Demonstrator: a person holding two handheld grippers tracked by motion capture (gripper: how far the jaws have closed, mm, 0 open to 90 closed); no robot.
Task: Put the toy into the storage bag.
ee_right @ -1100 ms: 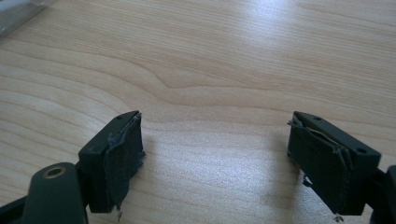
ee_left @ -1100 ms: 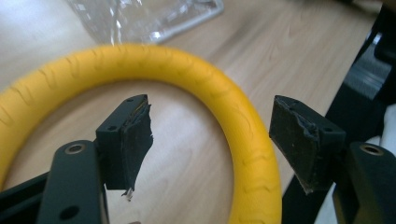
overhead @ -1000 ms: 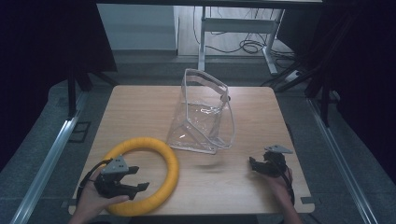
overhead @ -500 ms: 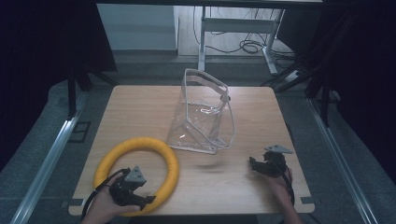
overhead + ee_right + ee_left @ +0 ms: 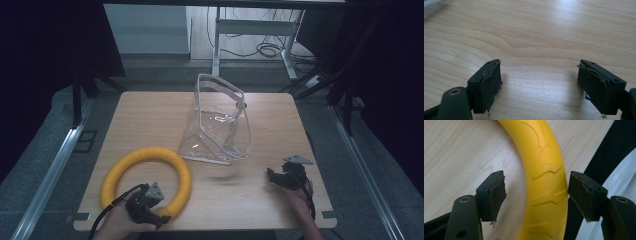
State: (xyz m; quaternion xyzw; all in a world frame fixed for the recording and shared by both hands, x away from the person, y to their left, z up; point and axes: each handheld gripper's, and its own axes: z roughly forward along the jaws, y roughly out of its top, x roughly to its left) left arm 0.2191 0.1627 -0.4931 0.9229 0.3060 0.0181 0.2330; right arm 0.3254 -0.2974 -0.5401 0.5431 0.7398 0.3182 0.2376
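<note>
A yellow ring (image 5: 147, 173) lies flat on the front left of the wooden table (image 5: 150, 115). My left gripper (image 5: 159, 216) sits at the ring's near rim, close to the table's front edge. In the left gripper view the yellow ring (image 5: 546, 175) runs between the open jaws of that gripper (image 5: 536, 195), with a gap on the left side. A clear plastic pouch (image 5: 218, 122) stands upright mid-table. My right gripper (image 5: 273, 176) rests open at the front right; the right gripper view has this gripper (image 5: 539, 82) above bare wood with nothing between its jaws.
The table's front edge (image 5: 200, 229) lies just under both hands. Metal rails (image 5: 45, 180) flank the table on the floor. A desk frame with cables (image 5: 250, 30) stands behind it. A corner of the clear pouch (image 5: 434, 7) appears at the upper left of the right gripper view.
My left gripper has drawn back toward the front edge and now straddles the ring's near rim. The right gripper, the ring and the pouch have stayed put.
</note>
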